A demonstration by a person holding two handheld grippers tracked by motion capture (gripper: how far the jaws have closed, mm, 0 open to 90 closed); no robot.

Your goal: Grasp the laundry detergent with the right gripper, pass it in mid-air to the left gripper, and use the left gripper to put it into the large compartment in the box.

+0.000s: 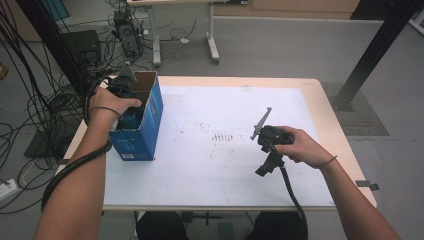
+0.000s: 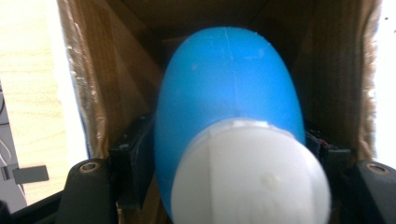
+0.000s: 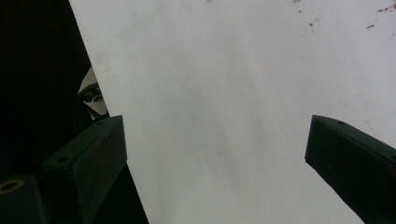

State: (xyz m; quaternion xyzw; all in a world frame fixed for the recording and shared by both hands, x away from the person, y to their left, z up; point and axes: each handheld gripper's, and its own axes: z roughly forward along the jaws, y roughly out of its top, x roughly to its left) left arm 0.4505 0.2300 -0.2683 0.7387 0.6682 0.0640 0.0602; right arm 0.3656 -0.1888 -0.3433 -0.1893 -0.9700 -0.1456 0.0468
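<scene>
At the far left of the tabletop point(image 1: 320, 95) stands an open blue box point(image 1: 142, 131), and inside it is a blue bottle point(image 2: 224, 88) with a white cap point(image 2: 250, 175), which sits between the jaws of the left tool point(image 1: 125, 92); from the left gripper view I cannot tell if the pads still press on it. If the bottle is let go while tilted, it may fall sideways in the box or catch on the cardboard wall. Near the right, the right tool point(image 1: 266, 150) is wide and holds nothing above the white sheet point(image 3: 224, 116).
</scene>
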